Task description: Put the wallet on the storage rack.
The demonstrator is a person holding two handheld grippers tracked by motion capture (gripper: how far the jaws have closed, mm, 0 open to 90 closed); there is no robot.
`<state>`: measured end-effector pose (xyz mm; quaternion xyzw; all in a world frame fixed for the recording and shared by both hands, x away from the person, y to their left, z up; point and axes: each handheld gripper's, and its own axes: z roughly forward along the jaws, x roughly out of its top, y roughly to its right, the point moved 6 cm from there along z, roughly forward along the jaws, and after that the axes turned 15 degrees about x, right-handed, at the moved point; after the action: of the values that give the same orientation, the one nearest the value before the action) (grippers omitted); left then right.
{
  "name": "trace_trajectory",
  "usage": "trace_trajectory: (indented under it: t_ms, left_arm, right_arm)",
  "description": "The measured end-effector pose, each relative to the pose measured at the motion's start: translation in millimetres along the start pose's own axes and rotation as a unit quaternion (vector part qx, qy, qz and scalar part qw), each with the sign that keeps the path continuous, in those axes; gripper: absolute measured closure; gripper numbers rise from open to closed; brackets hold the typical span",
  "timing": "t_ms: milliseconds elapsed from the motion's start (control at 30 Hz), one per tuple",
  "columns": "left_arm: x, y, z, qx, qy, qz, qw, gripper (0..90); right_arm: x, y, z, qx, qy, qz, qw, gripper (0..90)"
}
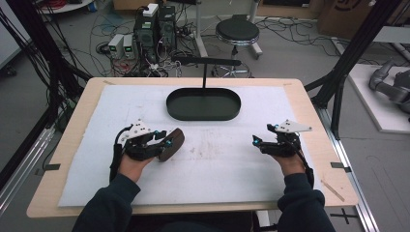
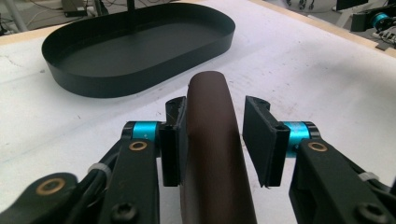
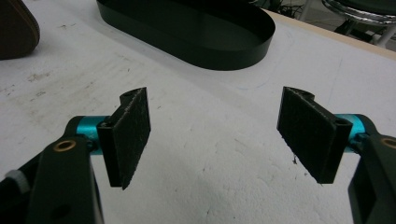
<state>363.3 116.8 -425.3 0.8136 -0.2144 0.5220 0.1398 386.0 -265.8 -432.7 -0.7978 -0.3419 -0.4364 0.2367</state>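
A brown oval case (image 1: 172,143) stands on its edge on the white mat, left of centre, with its long rounded top (image 2: 212,140) running away between the jaws. My left gripper (image 1: 166,142) is shut on it. One pad (image 2: 170,144) presses its side and the other pad (image 2: 261,140) sits close against the opposite side. My right gripper (image 1: 255,141) hovers low over the mat's right part, open wide, with nothing between its pads (image 3: 128,135). The case's end (image 3: 16,28) shows far off to its left.
A black oval tray (image 1: 203,104) with a low wall sits at the mat's far middle, just beyond the case (image 2: 140,46) (image 3: 196,32). A black post with a crossbar (image 1: 205,61) rises behind it. The white mat (image 1: 217,159) covers a wooden table.
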Motion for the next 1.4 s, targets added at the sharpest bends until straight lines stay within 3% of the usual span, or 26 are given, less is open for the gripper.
trace_trajectory:
  t_ms: [333,567,633,700,833,1000,1133,1233,1400]
  left_arm:
    - [-1.1,-3.5,-0.6,-0.001,0.003,-0.003,1.0000,32.5]
    - [-16.8,-5.0,3.7,0.003,-0.032,0.003,0.9995,25.2]
    - [-19.2,-5.3,2.9,-0.001,-0.037,0.008,0.9993,28.7]
    - [-21.8,-5.1,1.2,-0.008,-0.042,0.015,0.9990,41.9]
    - [-23.7,-5.7,0.3,-0.010,-0.052,0.019,0.9984,59.5]
    - [-21.0,-8.0,0.5,-0.001,-0.050,0.015,0.9986,64.4]
    - [-13.4,-11.4,1.6,-0.012,-0.040,0.002,0.9991,65.0]
    - [-5.7,-14.4,4.2,-0.015,-0.036,0.004,0.9992,65.0]
    - [14.3,-19.0,18.1,-0.028,-0.024,-0.007,0.9993,65.0]
  right_arm:
    - [-0.3,0.0,0.5,0.002,-0.001,-0.001,1.0000,26.0]
    - [-0.5,-0.1,0.4,0.002,-0.001,0.000,1.0000,26.0]
    - [-0.6,0.0,0.2,0.002,-0.001,0.000,1.0000,26.0]
    - [-0.8,0.2,0.0,0.003,-0.002,0.001,1.0000,26.0]
    - [-0.8,0.6,0.2,0.003,-0.001,0.002,1.0000,26.0]
    - [-0.7,1.3,-0.1,0.001,-0.001,-0.001,1.0000,26.0]
    - [-0.6,1.2,-0.1,0.002,0.001,0.000,1.0000,26.0]
    - [-0.8,1.7,0.1,0.001,0.000,0.004,1.0000,26.0]
    - [-0.8,3.2,-0.9,0.001,0.003,0.006,1.0000,26.0]
